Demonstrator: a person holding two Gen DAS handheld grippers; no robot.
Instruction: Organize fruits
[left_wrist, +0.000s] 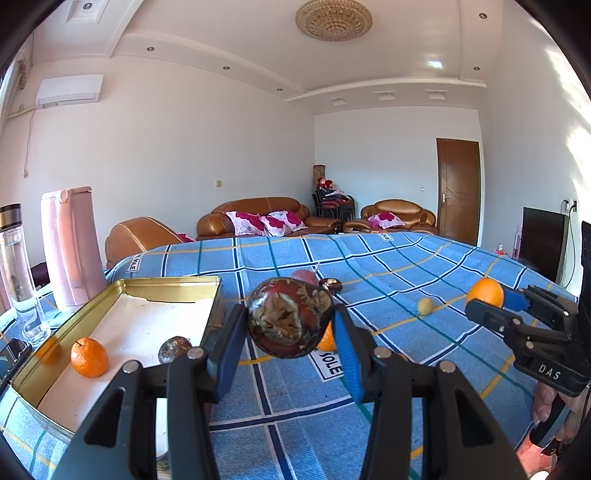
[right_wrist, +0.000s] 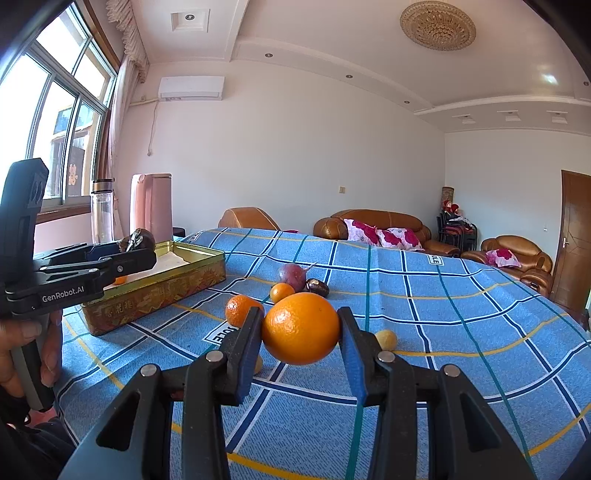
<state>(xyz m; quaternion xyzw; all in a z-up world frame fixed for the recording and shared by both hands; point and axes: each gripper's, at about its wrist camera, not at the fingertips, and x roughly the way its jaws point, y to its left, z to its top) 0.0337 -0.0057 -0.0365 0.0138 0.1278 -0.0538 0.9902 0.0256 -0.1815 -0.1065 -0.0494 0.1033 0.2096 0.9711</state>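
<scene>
Left gripper jaws pinch a dark passion fruit beside the tin; right gripper jaws clamp an orange, likely next.

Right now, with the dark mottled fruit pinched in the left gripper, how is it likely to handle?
The dark mottled fruit looks round and glossy, so it could slip between the left gripper pads and would probably roll once released. Its blotchy skin suggests softness; squeezing harder seems risky.

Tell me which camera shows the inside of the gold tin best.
The left wrist view. It looks down into the gold tin, showing its pale floor with a small orange and a dark mottled fruit inside. The right wrist view shows mainly the tin's patterned outer wall, with the left gripper hiding much of the interior.
</scene>
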